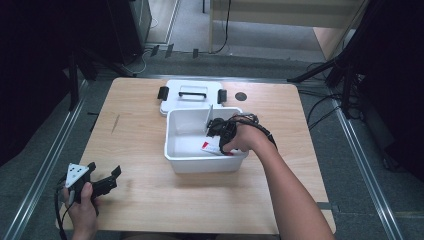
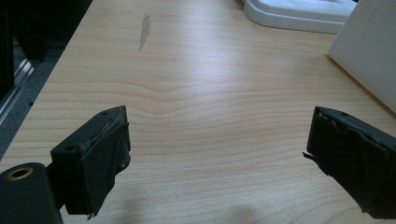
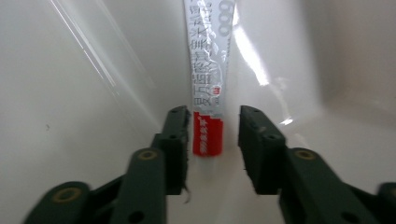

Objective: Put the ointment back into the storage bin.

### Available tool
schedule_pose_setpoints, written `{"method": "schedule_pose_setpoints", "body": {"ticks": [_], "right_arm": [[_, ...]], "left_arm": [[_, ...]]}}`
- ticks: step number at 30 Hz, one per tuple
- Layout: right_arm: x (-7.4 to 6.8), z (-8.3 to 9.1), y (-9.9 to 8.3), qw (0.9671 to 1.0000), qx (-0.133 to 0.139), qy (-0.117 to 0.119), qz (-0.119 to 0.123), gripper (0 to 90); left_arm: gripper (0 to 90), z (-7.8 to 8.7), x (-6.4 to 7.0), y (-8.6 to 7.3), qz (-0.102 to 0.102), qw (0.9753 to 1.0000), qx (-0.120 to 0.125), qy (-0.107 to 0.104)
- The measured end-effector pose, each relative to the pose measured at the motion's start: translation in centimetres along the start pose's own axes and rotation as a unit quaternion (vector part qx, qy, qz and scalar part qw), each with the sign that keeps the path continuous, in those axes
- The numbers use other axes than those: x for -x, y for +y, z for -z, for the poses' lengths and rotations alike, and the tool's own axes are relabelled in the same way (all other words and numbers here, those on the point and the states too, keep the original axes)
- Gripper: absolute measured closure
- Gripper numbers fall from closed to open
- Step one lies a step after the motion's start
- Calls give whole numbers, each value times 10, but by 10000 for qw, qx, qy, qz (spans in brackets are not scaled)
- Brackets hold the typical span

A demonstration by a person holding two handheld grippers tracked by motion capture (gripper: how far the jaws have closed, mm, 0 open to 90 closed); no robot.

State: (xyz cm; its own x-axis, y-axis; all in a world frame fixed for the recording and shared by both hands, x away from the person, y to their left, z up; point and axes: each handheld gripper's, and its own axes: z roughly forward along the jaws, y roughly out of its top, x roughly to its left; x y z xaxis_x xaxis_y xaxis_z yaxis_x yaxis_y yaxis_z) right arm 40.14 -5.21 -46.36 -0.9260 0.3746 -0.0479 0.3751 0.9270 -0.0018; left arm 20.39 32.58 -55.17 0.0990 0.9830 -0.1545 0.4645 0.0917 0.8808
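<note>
1. The right tongs [image 3: 214, 135] are down inside the white bin [image 1: 175, 150], their jaws set a little apart on either side of the red end of a white tube [image 3: 209, 84]. In the right gripper view the left jaw lies right against the tube; a narrow gap shows between the tube and the right jaw, so the tube is bracketed but not clearly pinched.
2. The tube lies flat on the floor of the bin, its printed white body running away from the jaws and its red end between them. In the high view the tube's red and white end [image 1: 210, 146] shows near the front wall of the bin, just under the right tongs [image 1: 220, 132].
3. The left tongs [image 2: 217, 154] are spread wide with nothing between them, held low over the bare wooden surface [image 2: 196, 84]. In the high view the left tongs [image 1: 107, 182] sit near the front left corner, well apart from the bin.
4. The bin stands around the middle of the surface, with a thin upright divider [image 1: 209, 120] inside it.
5. Just behind the bin lies a white lid [image 1: 172, 97] with a handle and two dark clips, touching or nearly touching the bin's back edge.
6. A small dark round spot [image 1: 241, 96] marks the surface to the right of the lid.
</note>
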Motion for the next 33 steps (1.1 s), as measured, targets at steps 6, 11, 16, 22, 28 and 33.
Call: {"method": "schedule_pose_setpoints", "body": {"ticks": [6,11,16,22,28,33], "right_arm": [[-2,2,0,9998,136,-176,23,465],[-2,4,0,9998,170,-106,49,656],[-1,10,0,9996,276,51,8,746],[0,18,-4,9994,335,85,-29,735],[-1,26,-8,9990,431,126,-71,694],[-3,34,-11,9986,494,-50,-204,261]], "left_arm": [[71,0,0,0,3,10000,-1,-1],[71,0,0,0,8,10000,-14,-8],[71,0,0,0,15,10000,-15,-11],[71,0,0,0,15,10000,-16,-9],[71,0,0,0,22,10000,-11,-7],[71,0,0,0,26,10000,-11,-7]]}}
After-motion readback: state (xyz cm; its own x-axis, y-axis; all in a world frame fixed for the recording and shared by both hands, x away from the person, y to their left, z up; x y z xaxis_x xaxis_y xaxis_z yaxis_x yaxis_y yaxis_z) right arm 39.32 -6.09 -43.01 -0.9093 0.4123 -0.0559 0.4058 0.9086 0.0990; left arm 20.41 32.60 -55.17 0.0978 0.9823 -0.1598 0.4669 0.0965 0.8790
